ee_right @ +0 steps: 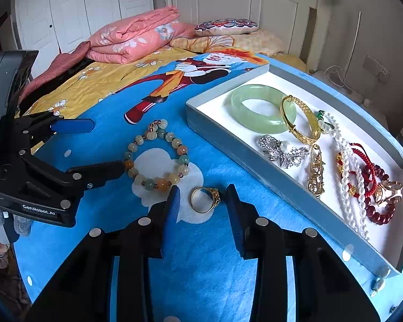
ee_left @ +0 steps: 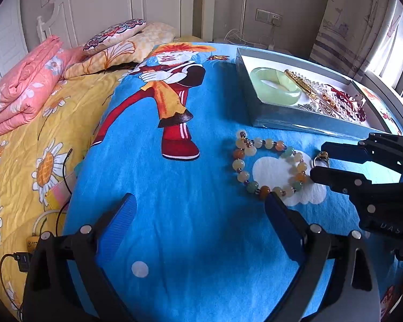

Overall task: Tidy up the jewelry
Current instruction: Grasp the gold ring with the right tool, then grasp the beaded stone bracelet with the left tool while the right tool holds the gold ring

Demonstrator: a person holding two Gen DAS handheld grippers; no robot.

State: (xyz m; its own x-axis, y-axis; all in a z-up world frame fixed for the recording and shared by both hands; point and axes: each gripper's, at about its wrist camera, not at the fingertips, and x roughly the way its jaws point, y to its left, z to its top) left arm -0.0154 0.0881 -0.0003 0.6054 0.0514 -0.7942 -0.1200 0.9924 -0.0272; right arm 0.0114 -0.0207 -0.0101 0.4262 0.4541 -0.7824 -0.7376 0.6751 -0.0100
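Right claw (ee_right: 202, 201) open around gold ring (ee_right: 204, 199)

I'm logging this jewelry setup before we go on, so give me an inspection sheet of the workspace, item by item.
Surface: blue cartoon blanket spread over a yellow flowered bedsheet.
Job's things: beaded bracelet and gold ring lie loose on the blanket; tray holds green bangle, gold bangle, silver brooch, pearl strand, red beads.
Clutter: folded pink quilt, patterned pillow.
Grippers: right gripper open around the ring; left gripper open, beside the bracelet.
Cables: black cord and switch at the bed's edge; white cable by the wall socket.
Surroundings: white headboard, wardrobe.
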